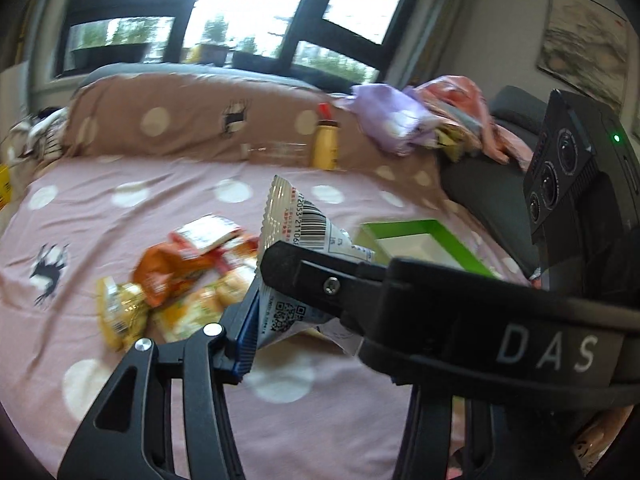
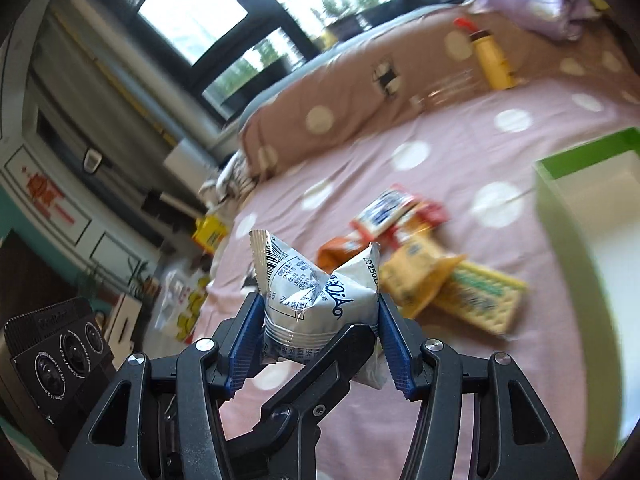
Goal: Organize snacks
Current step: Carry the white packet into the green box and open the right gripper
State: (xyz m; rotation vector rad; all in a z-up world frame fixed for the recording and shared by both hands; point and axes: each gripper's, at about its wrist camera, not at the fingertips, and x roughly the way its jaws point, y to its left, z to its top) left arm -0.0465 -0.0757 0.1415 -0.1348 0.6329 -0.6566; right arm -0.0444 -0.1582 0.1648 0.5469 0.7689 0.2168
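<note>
A white snack packet (image 1: 298, 236) (image 2: 316, 300) with a barcode is up in the air above the pink dotted bedsheet (image 1: 140, 200). My right gripper (image 2: 318, 320) is shut on it, with both blue pads pressed into its sides. My left gripper (image 1: 304, 320) holds the same packet. Its left pad (image 1: 245, 332) is against the packet, and its other finger is hidden behind the right gripper's finger (image 1: 316, 276), which crosses in front. In the right wrist view the left gripper's black finger (image 2: 316, 368) crosses the packet's lower part. A pile of orange and yellow snack packets (image 1: 176, 280) (image 2: 424, 276) lies on the sheet below.
A green box with a white inside (image 1: 416, 226) (image 2: 584, 158) sits on the bed to the right of the pile. A yellow bottle (image 1: 326, 144) (image 2: 494, 62) and a clear bottle (image 1: 276, 150) rest against the brown dotted pillow (image 1: 180, 120). Purple cloth (image 1: 392, 116) is bunched at the far right.
</note>
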